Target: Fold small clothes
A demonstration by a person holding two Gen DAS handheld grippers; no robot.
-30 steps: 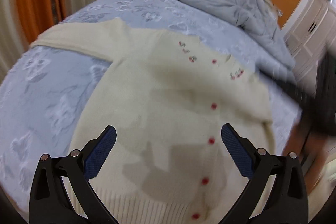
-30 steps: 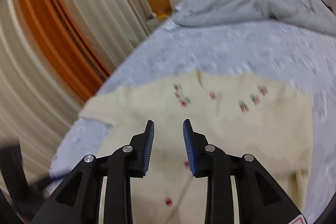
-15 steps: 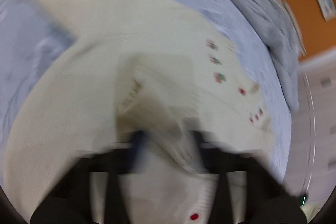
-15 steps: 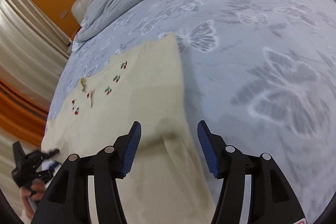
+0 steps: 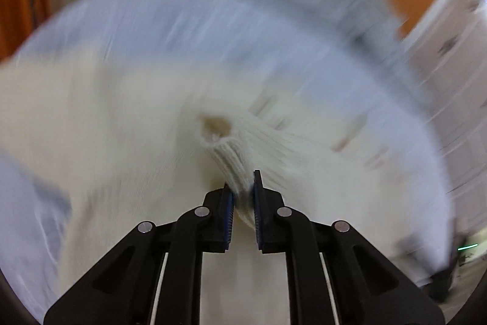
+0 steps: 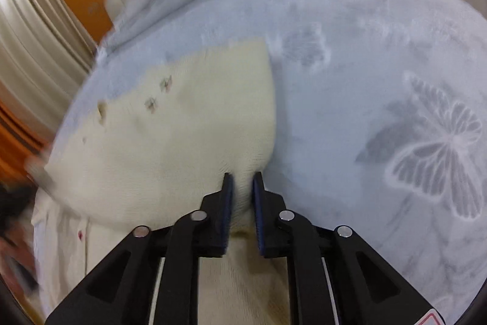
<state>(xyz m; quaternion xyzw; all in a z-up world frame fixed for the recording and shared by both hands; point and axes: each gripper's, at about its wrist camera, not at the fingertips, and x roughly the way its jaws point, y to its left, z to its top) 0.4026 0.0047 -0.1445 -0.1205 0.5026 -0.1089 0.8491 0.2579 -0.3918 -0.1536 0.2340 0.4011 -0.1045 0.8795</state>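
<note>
Lay on the butterfly-print bedspread: a cream knit cardigan, soft, light and stretchy by the look, likely best taken at ribbed edges. Clamped on a ribbed cuff or hem at 12 o'clock, the left gripper; pinched on the cardigan's side edge, the right gripper. Ran from 6 toward 12 o'clock in the right view, long axis with collar at 10; too blurred in the left.

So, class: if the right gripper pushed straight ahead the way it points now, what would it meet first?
The right gripper is already shut on the cream cardigan, so more of that knit comes first. Beyond its edge lies the butterfly-print bedspread, though depth is hard to judge here.
</note>
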